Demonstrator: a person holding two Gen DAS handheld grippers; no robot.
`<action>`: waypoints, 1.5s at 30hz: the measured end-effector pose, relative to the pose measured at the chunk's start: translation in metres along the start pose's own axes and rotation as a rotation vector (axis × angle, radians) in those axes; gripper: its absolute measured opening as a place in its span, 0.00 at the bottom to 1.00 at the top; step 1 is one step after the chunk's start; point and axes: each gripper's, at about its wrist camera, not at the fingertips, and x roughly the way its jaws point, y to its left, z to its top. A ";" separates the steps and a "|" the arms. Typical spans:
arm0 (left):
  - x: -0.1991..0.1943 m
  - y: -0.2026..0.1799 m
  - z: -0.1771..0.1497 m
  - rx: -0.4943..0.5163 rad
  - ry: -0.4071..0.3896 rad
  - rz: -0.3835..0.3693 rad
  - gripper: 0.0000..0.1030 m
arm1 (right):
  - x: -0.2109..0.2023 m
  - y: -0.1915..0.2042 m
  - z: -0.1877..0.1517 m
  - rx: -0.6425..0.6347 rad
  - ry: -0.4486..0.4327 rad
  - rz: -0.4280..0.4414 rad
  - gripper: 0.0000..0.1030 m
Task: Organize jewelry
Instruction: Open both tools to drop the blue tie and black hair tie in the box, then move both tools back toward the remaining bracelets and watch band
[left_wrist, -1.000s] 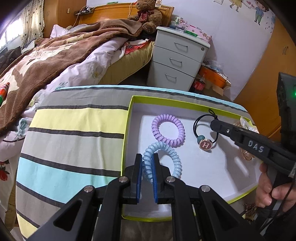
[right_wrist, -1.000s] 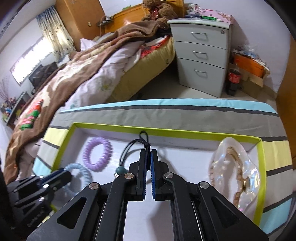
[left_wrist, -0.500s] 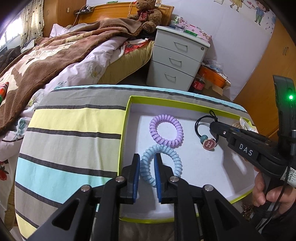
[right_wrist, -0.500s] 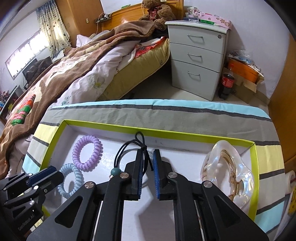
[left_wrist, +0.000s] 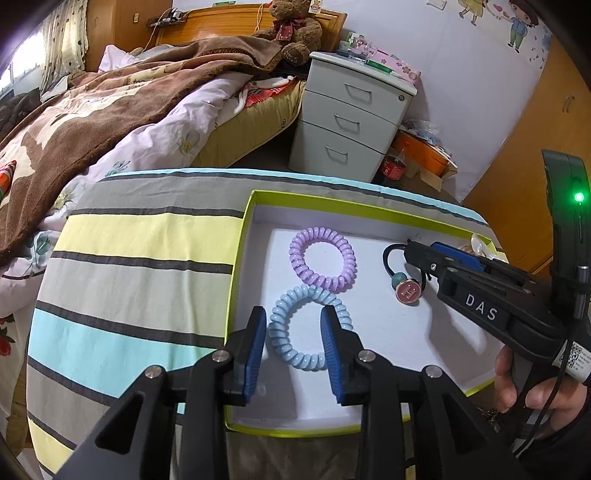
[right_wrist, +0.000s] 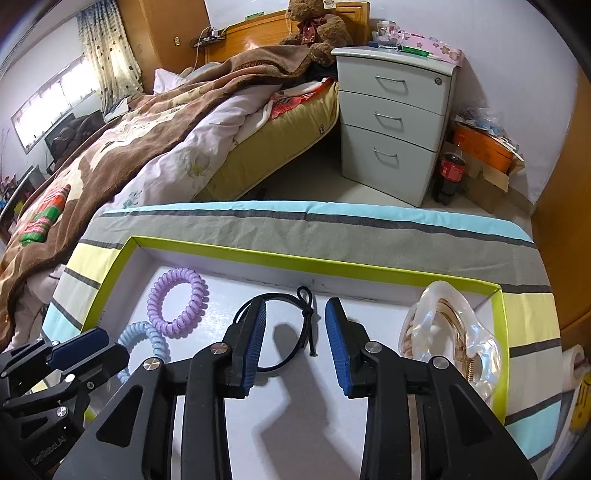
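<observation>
Now, in the left wrist view, the left side of the frame shows the striped cloth (left_wrist: 140, 258) that covers the counter. Right of it sits a white tray (left_wrist: 236, 280) with a green rim. At the bottom middle, the left gripper (left_wrist: 293, 332) has its jaws wide apart, and the blue coil hair tie (left_wrist: 308, 328) lies flat on the tray between them. The blue pads do not squeeze it. Just above it lies the purple coil hair tie (left_wrist: 323, 258), and the two coils touch. Farther right lies the black hair tie (left_wrist: 388, 258) with a round charm (left_wrist: 408, 291) marked H. The right gripper (left_wrist: 421, 254) comes in from the right side of the frame, right over that tie.

In the right wrist view, the left gripper shows at the lower left, with the two coil ties beside it. In the bottom middle, the right gripper's jaws stand wide apart too. The black hair tie's knot lies on the tray between them, loose. At the right end of the tray rests a clear hair claw (right_wrist: 454, 328) with gold parts inside.
</observation>
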 end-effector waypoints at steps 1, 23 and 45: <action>-0.002 -0.001 0.000 0.005 -0.005 0.004 0.32 | -0.001 -0.001 0.000 0.002 -0.002 0.001 0.34; -0.055 -0.005 -0.022 0.015 -0.061 0.003 0.42 | -0.069 0.006 -0.032 0.011 -0.097 0.009 0.35; -0.087 -0.008 -0.104 0.032 -0.016 -0.068 0.44 | -0.136 -0.026 -0.144 0.084 -0.131 -0.070 0.41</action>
